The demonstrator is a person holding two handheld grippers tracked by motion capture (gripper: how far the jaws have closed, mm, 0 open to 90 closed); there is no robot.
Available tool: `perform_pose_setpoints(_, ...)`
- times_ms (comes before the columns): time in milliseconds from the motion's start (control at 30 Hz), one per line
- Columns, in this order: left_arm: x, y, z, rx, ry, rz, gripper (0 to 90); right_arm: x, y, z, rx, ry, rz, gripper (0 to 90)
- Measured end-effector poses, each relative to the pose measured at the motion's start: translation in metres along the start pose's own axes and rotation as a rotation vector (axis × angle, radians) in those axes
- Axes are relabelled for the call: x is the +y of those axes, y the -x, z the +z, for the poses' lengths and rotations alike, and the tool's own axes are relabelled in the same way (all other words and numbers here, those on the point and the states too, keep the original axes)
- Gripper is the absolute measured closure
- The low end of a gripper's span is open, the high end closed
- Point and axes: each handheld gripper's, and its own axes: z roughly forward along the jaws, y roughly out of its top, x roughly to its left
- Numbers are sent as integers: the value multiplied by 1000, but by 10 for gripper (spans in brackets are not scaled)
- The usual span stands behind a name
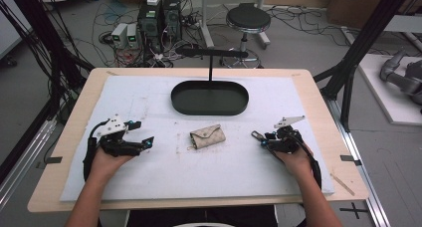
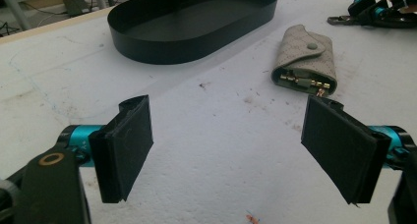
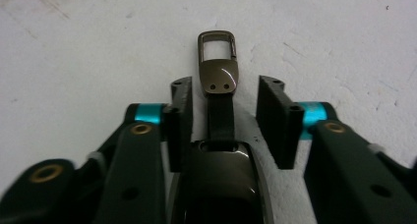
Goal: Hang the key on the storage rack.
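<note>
Here the left gripper [image 2: 231,150] hovers over the counter [image 1: 149,182], fingers spread wide toward the quilted key pouch [image 2: 306,59]; the right gripper [image 3: 223,116] loosely brackets a car key fob [image 3: 220,175], fingers unclenched.

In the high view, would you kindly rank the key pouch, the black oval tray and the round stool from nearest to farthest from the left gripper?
From the left gripper:
1. Key pouch, just to its right at the middle of the mat.
2. Black oval tray, farther back on the mat.
3. Round stool, on the floor beyond the table.
</note>
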Motion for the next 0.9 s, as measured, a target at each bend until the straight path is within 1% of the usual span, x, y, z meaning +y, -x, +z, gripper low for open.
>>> perform_pose_setpoints(33,0,0,0,1,-2,-1,195,0,-1,0,2,-4,7,725)
perform_pose_setpoints(133,-1,1,1,2,-10,-1,195,1,-3,0,-12,-9,16,797)
perform_pose_setpoints(167,-1,1,1,1,-9,-2,195,1,-3,0,-12,-9,16,797)
perform_pose_setpoints(200,-1,1,1,1,-13,3,195,2,-4,0,-18,-15,29,802)
perform_pose_setpoints(267,0,2,2,2,-15,7,195,2,-6,-1,-31,-18,36,821)
perform_pose_setpoints(367,0,2,1,2,-16,8,195,2,-6,-3,-35,-9,44,844)
perform_pose_setpoints(400,0,2,1,1,-18,10,195,2,-5,-4,-31,-1,55,853)
perform_pose_setpoints(467,-1,2,1,1,-17,7,195,2,-4,-9,-23,35,70,864)
perform_pose_setpoints(500,-1,2,1,1,-17,7,195,2,-4,-9,-23,35,70,864)
perform_pose_setpoints(533,-1,1,1,1,-18,7,195,2,-1,-14,-12,77,91,872)
perform_pose_setpoints(567,-1,2,1,1,-17,5,195,2,-1,-14,-12,77,91,872)
perform_pose_setpoints(600,-1,2,2,-1,-17,3,195,2,0,-16,-3,94,99,874)
perform_pose_setpoints(633,-1,2,2,0,-19,3,195,3,1,-20,10,118,117,877)
perform_pose_setpoints(667,-1,2,2,0,-17,2,195,4,1,-21,13,127,122,877)
perform_pose_setpoints(733,-1,1,1,2,-14,1,195,7,1,-25,18,146,123,879)
perform_pose_setpoints(767,-1,1,1,2,-10,-3,195,7,1,-25,18,146,123,879)
perform_pose_setpoints(800,0,1,1,4,-8,-5,195,11,0,-29,22,161,115,880)
perform_pose_setpoints(833,0,1,1,3,-6,-7,195,11,0,-29,22,161,115,880)
perform_pose_setpoints(900,0,1,0,3,-7,-5,195,18,-2,-34,21,176,104,880)
